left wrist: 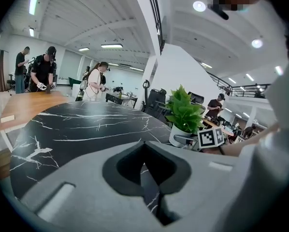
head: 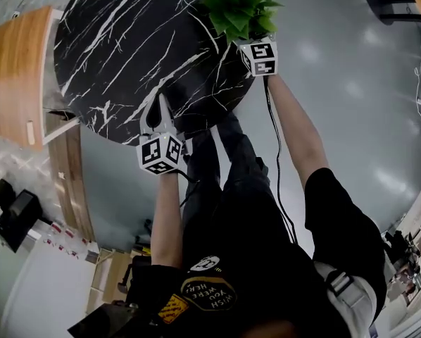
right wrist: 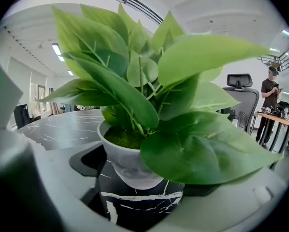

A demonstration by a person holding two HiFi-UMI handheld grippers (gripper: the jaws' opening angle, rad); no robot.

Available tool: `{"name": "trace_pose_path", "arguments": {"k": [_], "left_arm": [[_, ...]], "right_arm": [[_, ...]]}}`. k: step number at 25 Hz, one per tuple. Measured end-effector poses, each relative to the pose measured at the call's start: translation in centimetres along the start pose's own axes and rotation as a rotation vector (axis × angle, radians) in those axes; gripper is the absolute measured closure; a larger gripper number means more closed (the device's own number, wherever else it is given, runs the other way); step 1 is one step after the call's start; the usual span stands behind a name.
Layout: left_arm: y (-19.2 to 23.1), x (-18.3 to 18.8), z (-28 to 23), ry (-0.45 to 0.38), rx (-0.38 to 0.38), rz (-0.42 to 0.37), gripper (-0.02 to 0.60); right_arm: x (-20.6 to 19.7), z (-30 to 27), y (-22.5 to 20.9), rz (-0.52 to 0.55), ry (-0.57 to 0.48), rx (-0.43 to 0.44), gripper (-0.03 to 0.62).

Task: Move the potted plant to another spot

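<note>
Your right tongs (right wrist: 139, 193) stand wide around the potted plant (right wrist: 130, 161), which sits close to the edge of the black marble surface (head: 119, 48). Your left tongs (left wrist: 154, 187) are closed and empty over bare marble.

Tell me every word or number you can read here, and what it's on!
"WISH YOU WERE HERE": on the round patch on the person's black shirt, upside down in the head view.
Yellow label beside it: print too small to read.
Left marker cube and right marker cube: only black-and-white squares, no letters.
Plant pot and table: no writing.
</note>
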State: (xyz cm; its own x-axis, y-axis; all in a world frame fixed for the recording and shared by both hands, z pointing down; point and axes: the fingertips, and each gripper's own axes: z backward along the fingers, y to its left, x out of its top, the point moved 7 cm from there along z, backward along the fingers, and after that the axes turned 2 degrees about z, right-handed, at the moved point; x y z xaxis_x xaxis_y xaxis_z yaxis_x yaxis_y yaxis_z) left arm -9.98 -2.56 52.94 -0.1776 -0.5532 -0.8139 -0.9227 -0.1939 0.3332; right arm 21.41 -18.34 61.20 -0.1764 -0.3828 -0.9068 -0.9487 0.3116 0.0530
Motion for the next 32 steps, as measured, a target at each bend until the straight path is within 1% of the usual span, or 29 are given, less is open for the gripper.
{"name": "trace_pose_path", "arguments": {"k": [3, 8, 11, 14, 15, 16, 17, 18, 20, 21, 23, 26, 29, 32], "left_arm": [[-0.1, 0.2, -0.2, 0.015, -0.012, -0.027, 0.577], [0.2, 0.2, -0.5, 0.022, -0.026, -0.031, 0.577], [0.0, 0.2, -0.7, 0.024, -0.037, -0.03, 0.577], [-0.7, 0.4, -0.7, 0.03, -0.052, -0.034, 0.577], [-1.2, 0.7, -0.5, 0.026, -0.06, -0.034, 0.577], [-2.1, 1.3, -0.1, 0.016, -0.073, -0.037, 0.577], [-3.2, 2.1, 0.4, 0.004, -0.093, -0.048, 0.577], [-4.6, 3.0, 1.2, -0.009, -0.117, -0.068, 0.577], [-7.9, 5.3, 2.8, -0.04, -0.172, -0.121, 0.577], [-9.7, 6.5, 3.6, -0.056, -0.198, -0.145, 0.577], [-12.9, 9.0, 4.5, -0.085, -0.249, -0.179, 0.577], [-16.7, 11.7, 5.4, -0.102, -0.31, -0.206, 0.577], [-19.0, 13.4, 6.8, -0.134, -0.353, -0.238, 0.577], [-20.1, 14.8, 7.8, -0.171, -0.367, -0.259, 0.577]], "right_arm": [[-0.1, 0.3, 0.1, -0.016, -0.02, 0.027, 0.111], [-0.3, 1.0, 0.5, -0.059, -0.033, 0.054, 0.111], [-1.0, 2.3, 0.4, -0.063, -0.016, 0.026, 0.111], [-1.8, 5.1, 0.7, -0.111, 0.004, -0.021, 0.119], [-1.7, 6.6, 1.1, -0.125, 0.007, -0.044, 0.159], [-1.0, 8.5, 1.6, -0.129, 0.006, -0.071, 0.225], [0.1, 10.8, 2.5, -0.124, 0.001, -0.097, 0.31], [1.6, 13.3, 3.6, -0.118, -0.006, -0.116, 0.414], [5.1, 18.0, 6.0, -0.122, -0.019, -0.124, 0.543], [6.9, 19.8, 6.9, -0.128, -0.025, -0.121, 0.589], [10.2, 22.2, 8.0, -0.138, -0.03, -0.109, 0.592], [14.0, 24.4, 8.7, -0.143, -0.039, -0.094, 0.592], [16.8, 26.5, 9.4, -0.128, -0.077, -0.089, 0.592], [18.7, 27.6, 9.7, -0.125, -0.117, -0.085, 0.592]]}}
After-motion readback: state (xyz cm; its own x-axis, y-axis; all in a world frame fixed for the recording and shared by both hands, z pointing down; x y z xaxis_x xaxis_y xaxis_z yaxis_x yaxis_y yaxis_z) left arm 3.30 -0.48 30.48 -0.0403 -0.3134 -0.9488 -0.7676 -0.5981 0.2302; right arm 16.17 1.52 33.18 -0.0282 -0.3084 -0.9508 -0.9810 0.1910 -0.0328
